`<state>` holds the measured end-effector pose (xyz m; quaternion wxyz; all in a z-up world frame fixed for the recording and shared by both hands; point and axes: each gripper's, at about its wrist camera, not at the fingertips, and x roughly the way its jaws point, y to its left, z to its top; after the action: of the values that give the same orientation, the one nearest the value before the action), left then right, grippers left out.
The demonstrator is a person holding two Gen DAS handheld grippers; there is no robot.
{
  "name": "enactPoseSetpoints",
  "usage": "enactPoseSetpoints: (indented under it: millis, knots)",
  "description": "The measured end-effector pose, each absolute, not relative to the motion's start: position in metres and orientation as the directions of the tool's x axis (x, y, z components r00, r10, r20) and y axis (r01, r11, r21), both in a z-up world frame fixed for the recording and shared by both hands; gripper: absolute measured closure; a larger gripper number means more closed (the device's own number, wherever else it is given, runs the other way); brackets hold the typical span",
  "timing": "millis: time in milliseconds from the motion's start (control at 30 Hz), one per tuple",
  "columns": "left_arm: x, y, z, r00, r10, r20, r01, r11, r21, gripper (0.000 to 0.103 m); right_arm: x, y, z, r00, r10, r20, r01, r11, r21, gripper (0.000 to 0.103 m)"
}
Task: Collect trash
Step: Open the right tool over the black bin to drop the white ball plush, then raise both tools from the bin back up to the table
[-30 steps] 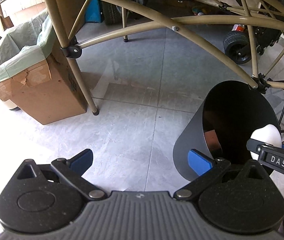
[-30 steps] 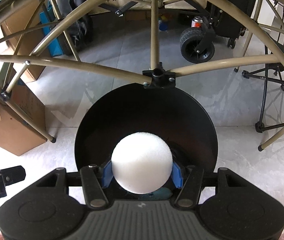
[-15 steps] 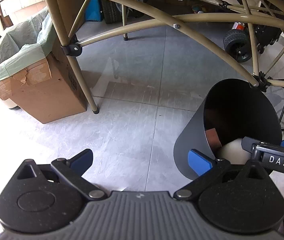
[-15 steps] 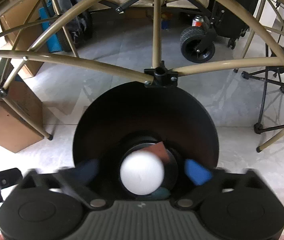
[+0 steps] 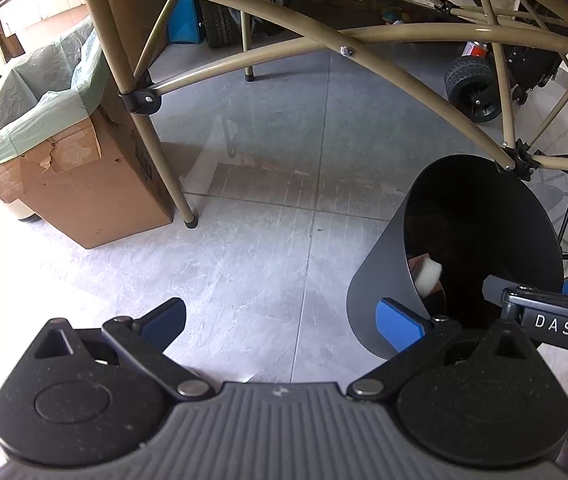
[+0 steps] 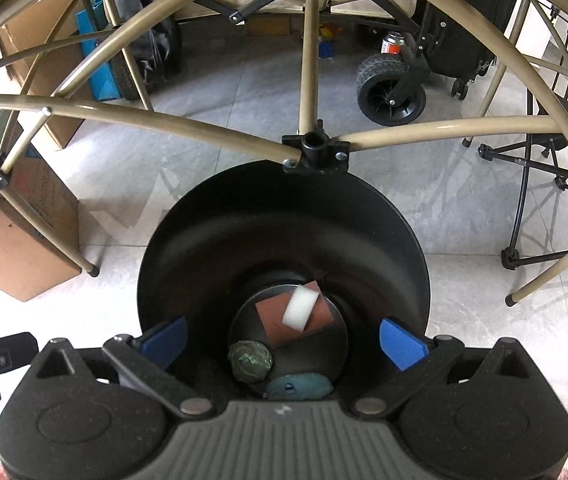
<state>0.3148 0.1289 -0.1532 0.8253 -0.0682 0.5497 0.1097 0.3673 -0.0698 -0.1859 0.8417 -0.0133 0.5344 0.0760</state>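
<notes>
Left of the bin (image 5: 379,280), the left gripper (image 5: 280,320) hangs wide and empty over bare floor. Above the bin's mouth, the right gripper (image 6: 284,338) has just sprung wide, nothing between its pads; the white foam (image 6: 300,306), clamped a second ago, now lies at the bottom on a brown card (image 6: 272,322). That piece looks binned.

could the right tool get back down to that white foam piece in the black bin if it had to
Probably yes. The right tool hangs open right over the black bin's mouth, and the white foam piece lies uncovered on top at the bottom, though deep down.
</notes>
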Motion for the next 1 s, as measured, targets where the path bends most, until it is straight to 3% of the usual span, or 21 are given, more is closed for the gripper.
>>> enactPoseSetpoints:
  millis: [667,1000]
  knots:
    - [0.314,0.119,-0.143,0.397,0.114,-0.911,-0.241,0.970,0.017,0.000,0.359,-0.082,-0.175,0.457,0.124,-0.881,-0.140,0.988,0.067,0.000]
    - [0.303,0.101,-0.106,0.508,0.090,-0.857,-0.234,0.971,-0.037,0.000,0.341,-0.095,-0.149,0.545,0.140,-0.827,-0.143,0.987,0.073,0.000]
